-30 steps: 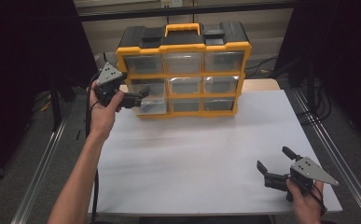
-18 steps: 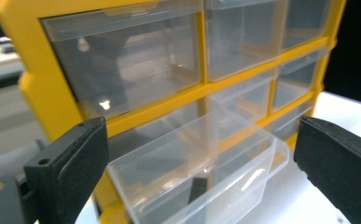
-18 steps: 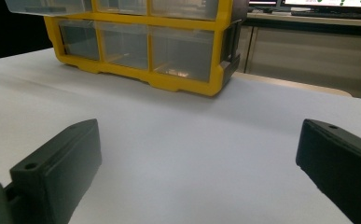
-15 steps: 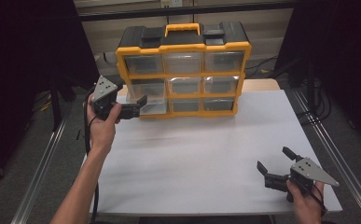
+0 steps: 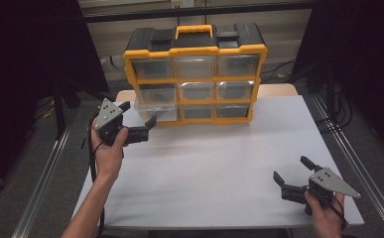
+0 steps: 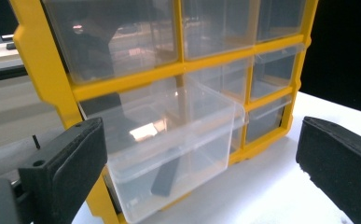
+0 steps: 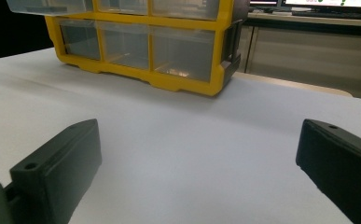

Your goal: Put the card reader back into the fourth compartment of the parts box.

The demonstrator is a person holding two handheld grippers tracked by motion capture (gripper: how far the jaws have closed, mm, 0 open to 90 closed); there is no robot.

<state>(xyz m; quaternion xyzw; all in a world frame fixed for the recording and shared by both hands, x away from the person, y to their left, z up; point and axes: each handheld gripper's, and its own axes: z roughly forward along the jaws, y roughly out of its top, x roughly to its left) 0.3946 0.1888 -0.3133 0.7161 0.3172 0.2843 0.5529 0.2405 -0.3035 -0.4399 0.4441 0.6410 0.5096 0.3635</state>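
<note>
A white tabletop [image 5: 219, 163] lay under dark surroundings, with a yellow organizer [image 5: 195, 74] of clear drawers standing at the upper centre of the high view. Its middle-left drawer [image 5: 156, 105] stood pulled partway out, a dark object [image 6: 165, 177] lying inside it. The left gripper [image 5: 139, 125] hovered at centre left, just in front of that drawer, fingers spread and empty. The right gripper [image 5: 291, 178] sat low at the lower right of the frame, well apart from the organizer, fingers likewise apart, holding nothing.
</note>
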